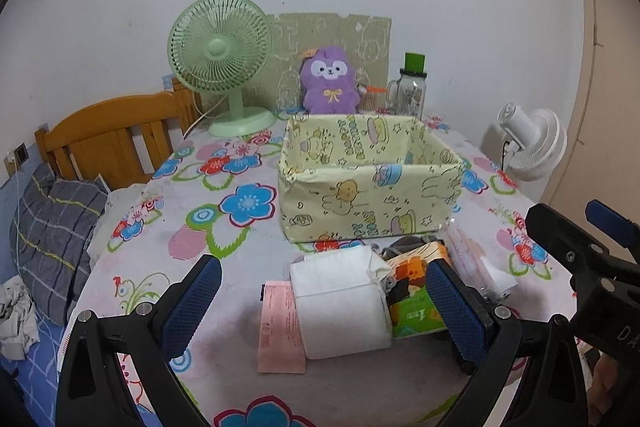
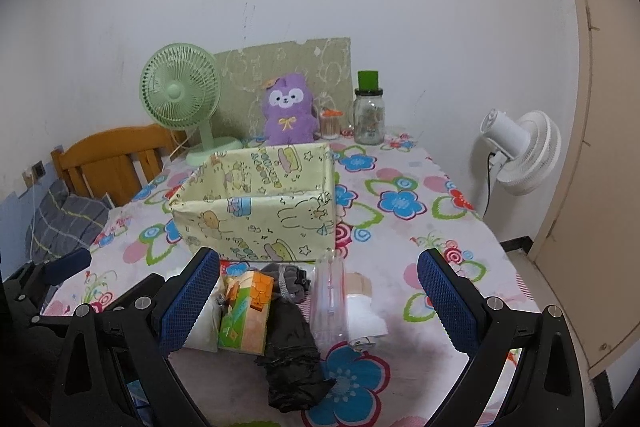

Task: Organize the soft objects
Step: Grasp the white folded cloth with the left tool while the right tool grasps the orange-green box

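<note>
A yellow cartoon-print box point(image 1: 372, 203) point(image 2: 260, 223) stands open on the flowered tablecloth, and nothing shows inside it. In front of it lie a white paper roll point(image 1: 340, 303), a pink packet point(image 1: 280, 327), a green-orange tissue pack point(image 1: 416, 291) point(image 2: 248, 311), a black crumpled bag point(image 2: 292, 351), a clear plastic wrapper point(image 2: 330, 299) and a white folded cloth point(image 2: 364, 311). My left gripper point(image 1: 320, 307) is open around the paper roll without touching it. My right gripper point(image 2: 320, 303) is open above the black bag and wrapper. A purple plush toy point(image 1: 330, 81) point(image 2: 288, 115) sits behind the box.
A green desk fan point(image 1: 220, 63) point(image 2: 180, 99) and a glass jar with green lid point(image 1: 412, 87) point(image 2: 369, 111) stand at the table's back. A white fan point(image 2: 520, 151) is mounted at right. A wooden headboard point(image 1: 108, 135) and grey pillow point(image 1: 52, 227) lie to the left.
</note>
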`<state>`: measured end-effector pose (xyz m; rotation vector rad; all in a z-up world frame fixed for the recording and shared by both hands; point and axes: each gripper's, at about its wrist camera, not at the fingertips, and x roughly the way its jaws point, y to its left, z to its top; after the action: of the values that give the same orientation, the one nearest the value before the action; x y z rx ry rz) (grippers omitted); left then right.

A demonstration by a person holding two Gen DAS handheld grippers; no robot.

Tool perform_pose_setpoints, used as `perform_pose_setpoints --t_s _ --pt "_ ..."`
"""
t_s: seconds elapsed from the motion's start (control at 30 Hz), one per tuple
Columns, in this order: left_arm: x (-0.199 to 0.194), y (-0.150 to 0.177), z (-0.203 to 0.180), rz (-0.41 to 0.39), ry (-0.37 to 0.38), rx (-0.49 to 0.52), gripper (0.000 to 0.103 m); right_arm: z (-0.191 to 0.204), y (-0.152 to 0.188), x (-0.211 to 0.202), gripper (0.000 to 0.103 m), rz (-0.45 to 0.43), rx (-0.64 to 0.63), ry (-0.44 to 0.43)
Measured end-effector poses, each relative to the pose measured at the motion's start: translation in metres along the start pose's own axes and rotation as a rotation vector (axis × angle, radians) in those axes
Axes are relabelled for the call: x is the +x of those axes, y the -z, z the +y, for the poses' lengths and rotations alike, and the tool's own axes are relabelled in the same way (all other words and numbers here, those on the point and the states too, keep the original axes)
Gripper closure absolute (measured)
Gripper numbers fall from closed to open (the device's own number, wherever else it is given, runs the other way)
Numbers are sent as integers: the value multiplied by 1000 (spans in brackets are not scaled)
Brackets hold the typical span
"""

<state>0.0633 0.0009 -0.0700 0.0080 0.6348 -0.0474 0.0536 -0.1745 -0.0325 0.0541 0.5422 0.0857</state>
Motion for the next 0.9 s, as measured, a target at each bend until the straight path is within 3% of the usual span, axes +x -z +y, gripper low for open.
perform_pose_setpoints --t_s 0.57,0.9 --pt "44 11 4 120 11 -3 1 17 14 47 3 112 -25 -44" --pt "65 17 6 170 29 -11 4 27 21 76 13 191 -57 -57"
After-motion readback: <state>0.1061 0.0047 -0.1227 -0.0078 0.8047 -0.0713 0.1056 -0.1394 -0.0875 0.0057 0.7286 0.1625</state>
